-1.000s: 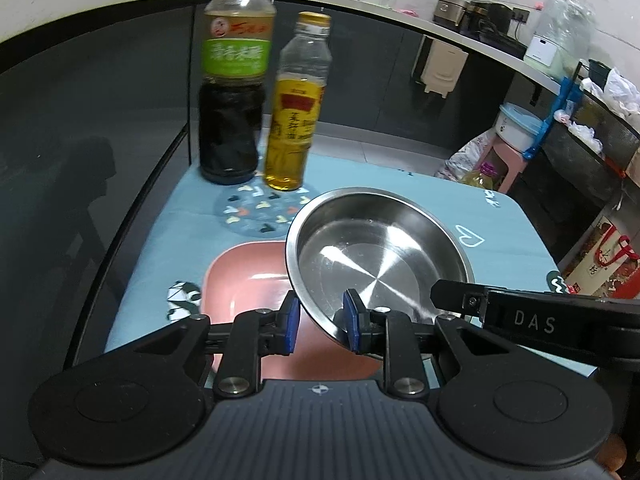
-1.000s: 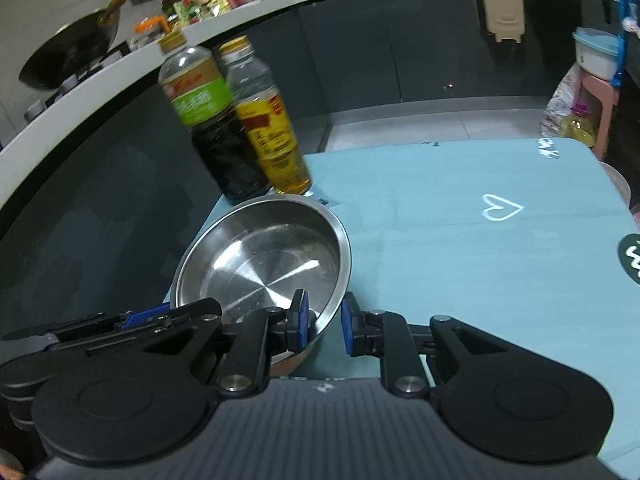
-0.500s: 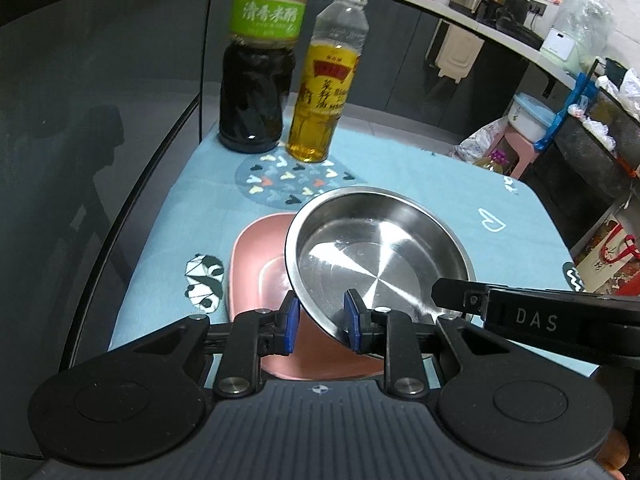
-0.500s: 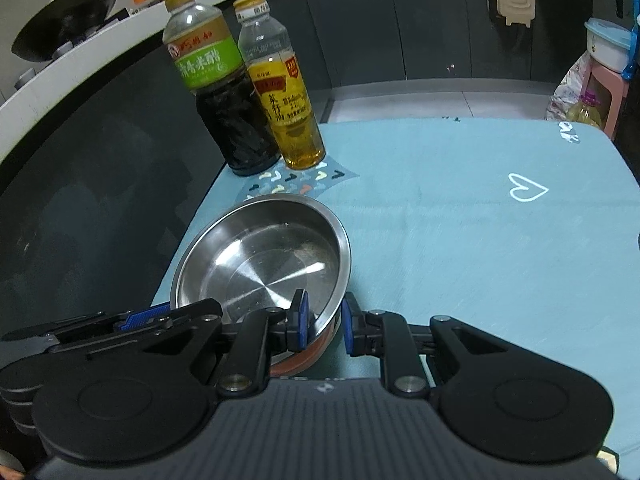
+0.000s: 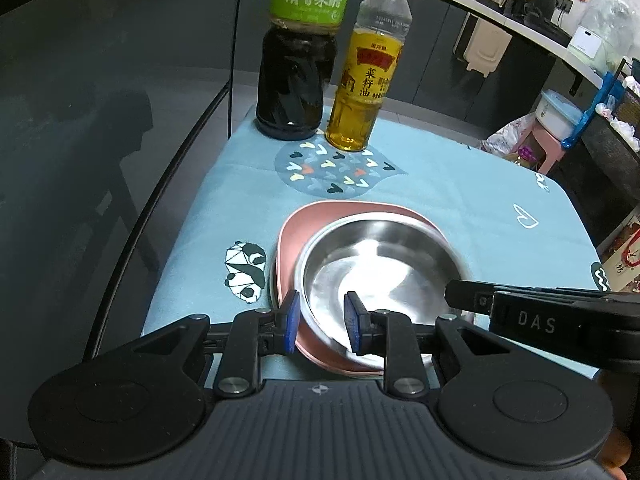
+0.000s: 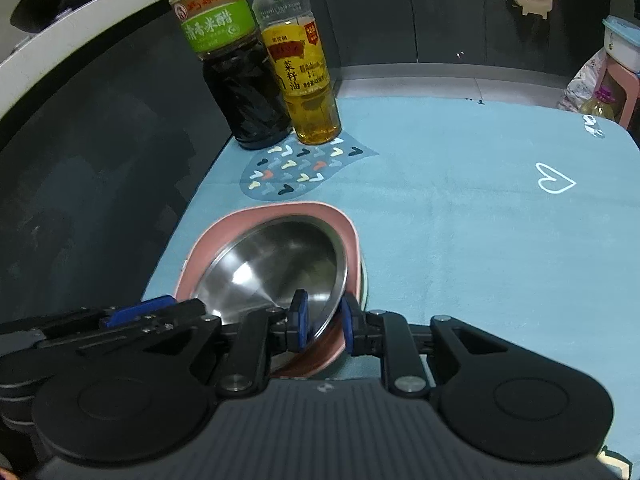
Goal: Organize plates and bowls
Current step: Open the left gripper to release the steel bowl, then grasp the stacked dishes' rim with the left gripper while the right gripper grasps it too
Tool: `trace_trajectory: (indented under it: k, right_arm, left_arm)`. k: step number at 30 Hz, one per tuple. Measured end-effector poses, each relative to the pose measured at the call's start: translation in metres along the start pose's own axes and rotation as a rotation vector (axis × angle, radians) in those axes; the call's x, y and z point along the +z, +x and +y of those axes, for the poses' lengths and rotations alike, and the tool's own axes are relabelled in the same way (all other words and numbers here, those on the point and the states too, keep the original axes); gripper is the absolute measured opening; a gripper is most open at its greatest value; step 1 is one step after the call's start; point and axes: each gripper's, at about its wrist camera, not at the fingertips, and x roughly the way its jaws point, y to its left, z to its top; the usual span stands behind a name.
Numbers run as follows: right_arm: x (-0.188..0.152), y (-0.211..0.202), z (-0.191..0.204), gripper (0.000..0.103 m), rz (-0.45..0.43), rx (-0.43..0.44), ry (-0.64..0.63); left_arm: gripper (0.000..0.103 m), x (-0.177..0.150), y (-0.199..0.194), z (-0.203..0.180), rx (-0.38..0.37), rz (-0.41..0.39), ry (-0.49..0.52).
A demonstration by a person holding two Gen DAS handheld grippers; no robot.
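Observation:
A steel bowl point(image 5: 380, 268) lies inside a pink plate point(image 5: 296, 236) on the blue cloth; both also show in the right wrist view, the steel bowl point(image 6: 272, 264) tilted within the pink plate point(image 6: 280, 212). My left gripper point(image 5: 320, 320) has opened, its blue pads either side of the bowl's near rim with a gap. My right gripper point(image 6: 322, 320) straddles the bowl's right rim, jaws a little apart from it.
A dark vinegar bottle point(image 5: 298, 60) and a yellow oil bottle point(image 5: 366, 80) stand at the cloth's far left corner. A dark glass panel lies left of the table. A stool with containers point(image 5: 556, 120) stands beyond the far right edge.
The steel bowl was held raised by both grippers; now it has come down into the pink plate. Both grippers' jaws have widened and released its rim.

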Motion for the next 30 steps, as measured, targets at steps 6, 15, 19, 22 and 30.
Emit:
trace_trajectory:
  k: [6,15,19,22,30]
  right_arm:
    - [0.0,-0.004,0.002,0.019,-0.023,-0.021,-0.018]
    - [0.001,-0.019,-0.015,0.043,-0.061,-0.037,0.048]
    - [0.001,-0.019,-0.019,0.045,-0.044,-0.025,0.069]
    - [0.001,-0.017,-0.018,0.047,-0.031,-0.016,0.072]
    - [-0.003,-0.01,-0.014,0.052,0.003,0.002,0.069]
  left_arm:
    - [0.022,0.001,-0.006,0.004,0.006,-0.011,-0.006]
    - [0.04,0.001,-0.022,0.022,0.0,-0.064,-0.081]
    - [0.042,0.0,-0.022,0.026,0.011,-0.06,-0.09]
    - [0.043,-0.002,-0.017,0.028,0.006,-0.039,-0.101]
    - [0.045,-0.004,-0.003,0.024,-0.036,0.002,-0.124]
